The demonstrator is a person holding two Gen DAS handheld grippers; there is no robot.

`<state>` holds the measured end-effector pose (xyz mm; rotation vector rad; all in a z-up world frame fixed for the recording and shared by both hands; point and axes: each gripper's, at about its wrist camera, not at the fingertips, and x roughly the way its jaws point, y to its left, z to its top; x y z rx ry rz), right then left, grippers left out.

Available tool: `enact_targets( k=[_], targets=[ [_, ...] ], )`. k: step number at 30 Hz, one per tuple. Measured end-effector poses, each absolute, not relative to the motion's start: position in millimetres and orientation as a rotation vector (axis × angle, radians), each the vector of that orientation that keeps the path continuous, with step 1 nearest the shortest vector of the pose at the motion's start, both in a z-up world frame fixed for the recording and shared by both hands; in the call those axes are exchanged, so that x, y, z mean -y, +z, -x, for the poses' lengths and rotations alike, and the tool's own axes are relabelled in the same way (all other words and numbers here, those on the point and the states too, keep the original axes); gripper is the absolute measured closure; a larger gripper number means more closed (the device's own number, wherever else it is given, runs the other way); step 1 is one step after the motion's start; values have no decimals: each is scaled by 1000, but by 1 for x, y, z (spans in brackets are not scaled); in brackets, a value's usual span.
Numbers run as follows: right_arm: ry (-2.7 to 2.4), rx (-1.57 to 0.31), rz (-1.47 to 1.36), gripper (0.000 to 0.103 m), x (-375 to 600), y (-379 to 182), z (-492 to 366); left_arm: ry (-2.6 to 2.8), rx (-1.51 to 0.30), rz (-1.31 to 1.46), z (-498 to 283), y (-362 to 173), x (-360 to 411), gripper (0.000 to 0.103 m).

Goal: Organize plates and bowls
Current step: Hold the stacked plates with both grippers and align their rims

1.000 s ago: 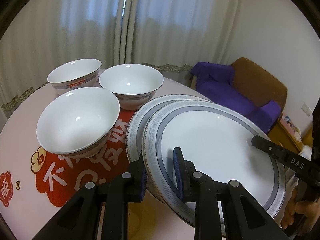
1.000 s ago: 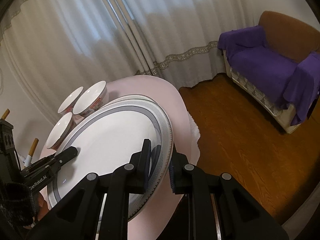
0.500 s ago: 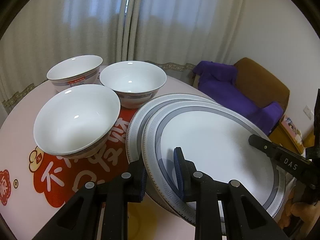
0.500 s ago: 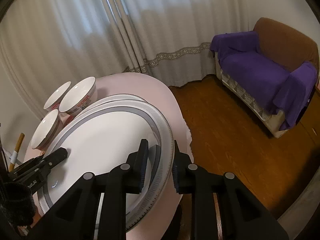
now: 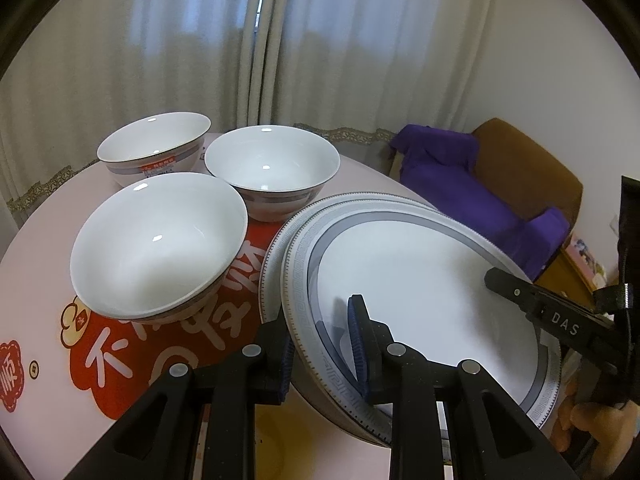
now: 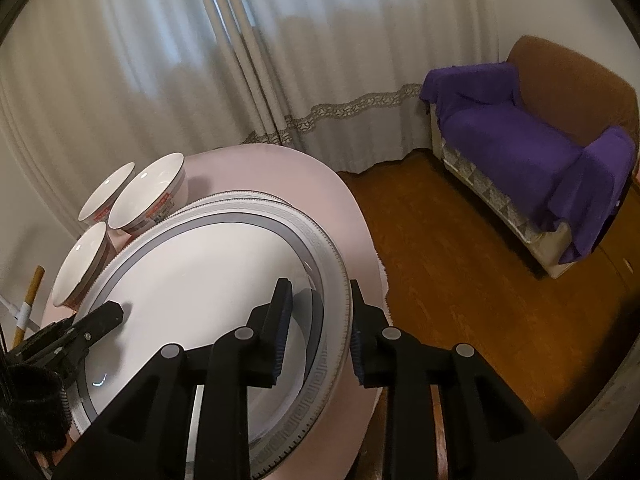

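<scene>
A round table with a pale pink cover carries three white ceramic bowls and two stacked plates. The top plate is large, white and round, with a grey band and a patterned key border; it lies on a matching lower plate, slightly offset so the lower rim shows at the left and far side.

The left gripper straddles the near rim of the top plate — one blue-padded finger sits on the plate's upper face, the other under the rim, jaws closed onto it. The right gripper straddles the opposite rim the same way, one finger above and one outside the edge; whether both pads actually press the plate cannot be told.

The nearest white bowl sits left of the plates on a red printed design. Behind it stand a second white bowl with a grey band and a third bowl bearing a red label. All three bowls hold nothing.
</scene>
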<state>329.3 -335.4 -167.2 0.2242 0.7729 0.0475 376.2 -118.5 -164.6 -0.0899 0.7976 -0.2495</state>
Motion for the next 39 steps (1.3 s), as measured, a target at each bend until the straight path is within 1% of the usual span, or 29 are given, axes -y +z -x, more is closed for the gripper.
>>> enact_targets(
  k=[15,39],
  targets=[
    [108,-788,-274,77,343,-174,-339,-239,-802,64,-368,-156,121,80],
    [141,-793,-283,76,347,-175,-339,-236,-814,38,-351,-149,124,73]
  ],
)
